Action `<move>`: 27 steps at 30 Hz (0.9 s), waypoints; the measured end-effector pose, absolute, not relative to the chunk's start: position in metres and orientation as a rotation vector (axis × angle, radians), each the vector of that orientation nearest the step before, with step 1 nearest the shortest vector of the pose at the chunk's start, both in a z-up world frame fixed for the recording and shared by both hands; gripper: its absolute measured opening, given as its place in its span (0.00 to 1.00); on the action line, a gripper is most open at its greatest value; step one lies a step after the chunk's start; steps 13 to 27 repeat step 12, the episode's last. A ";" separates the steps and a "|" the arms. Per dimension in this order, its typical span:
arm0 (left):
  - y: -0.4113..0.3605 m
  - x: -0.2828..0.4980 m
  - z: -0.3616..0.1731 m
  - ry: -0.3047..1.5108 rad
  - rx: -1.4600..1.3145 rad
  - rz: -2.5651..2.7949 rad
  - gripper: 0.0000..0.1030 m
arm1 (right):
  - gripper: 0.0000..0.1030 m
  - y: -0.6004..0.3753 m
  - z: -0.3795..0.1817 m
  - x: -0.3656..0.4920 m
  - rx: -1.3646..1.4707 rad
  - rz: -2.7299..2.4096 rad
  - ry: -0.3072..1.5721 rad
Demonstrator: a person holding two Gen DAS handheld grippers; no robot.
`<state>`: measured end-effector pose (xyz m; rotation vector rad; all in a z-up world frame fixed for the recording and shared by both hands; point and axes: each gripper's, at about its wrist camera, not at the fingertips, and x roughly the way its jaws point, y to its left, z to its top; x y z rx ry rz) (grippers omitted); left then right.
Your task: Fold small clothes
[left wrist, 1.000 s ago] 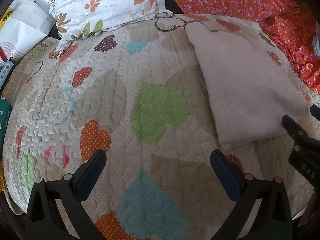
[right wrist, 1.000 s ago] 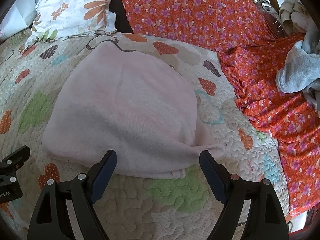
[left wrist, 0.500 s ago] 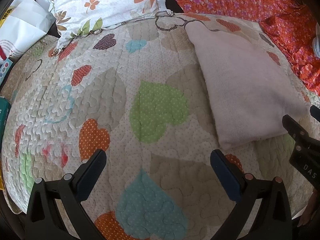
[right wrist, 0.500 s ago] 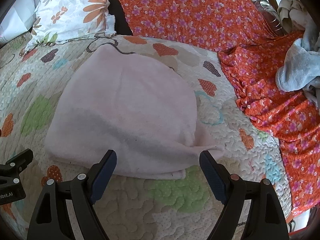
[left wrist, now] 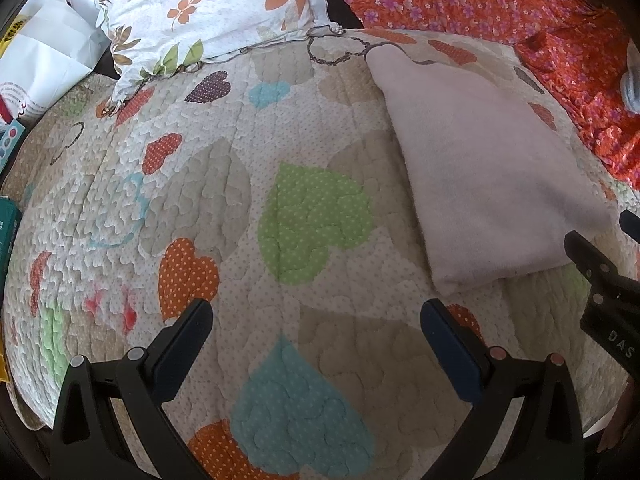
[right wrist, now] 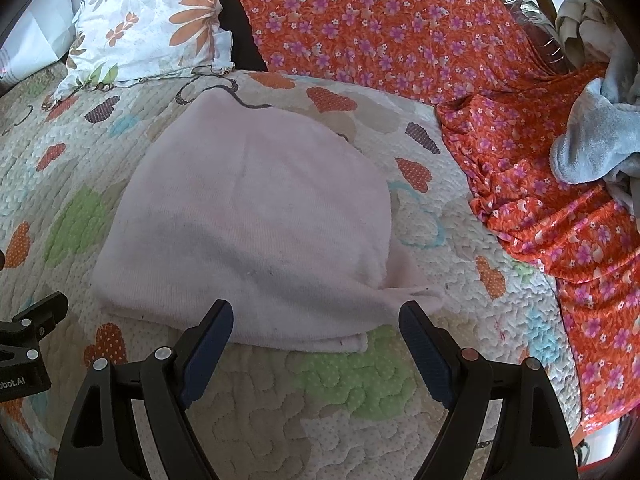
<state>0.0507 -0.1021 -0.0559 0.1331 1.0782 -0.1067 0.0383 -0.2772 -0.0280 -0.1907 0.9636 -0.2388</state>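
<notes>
A folded pale pink garment lies flat on a quilt with coloured hearts. It also shows at the right of the left wrist view. My right gripper is open and empty, its tips at the garment's near edge. My left gripper is open and empty over bare quilt, left of the garment. The right gripper's side shows at the right edge of the left wrist view.
A floral pillow lies at the back left. An orange flowered cloth covers the back and right. A heap of grey and white clothes sits at the far right. White bags and boxes stand at the left.
The right gripper has moved slightly closer to the garment's near edge. The left gripper has barely moved. Both stay open.
</notes>
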 end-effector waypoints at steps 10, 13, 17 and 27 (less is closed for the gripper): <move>-0.104 0.049 -0.059 1.096 0.119 -0.131 1.00 | 0.86 -0.274 -0.027 0.038 -0.185 -0.219 0.963; -0.103 0.049 -0.059 1.100 0.112 -0.144 1.00 | 0.86 -0.273 -0.028 0.038 -0.185 -0.212 0.967; -0.103 0.049 -0.059 1.100 0.112 -0.144 1.00 | 0.86 -0.273 -0.028 0.038 -0.185 -0.212 0.967; -0.103 0.049 -0.059 1.100 0.112 -0.144 1.00 | 0.86 -0.273 -0.028 0.038 -0.185 -0.212 0.967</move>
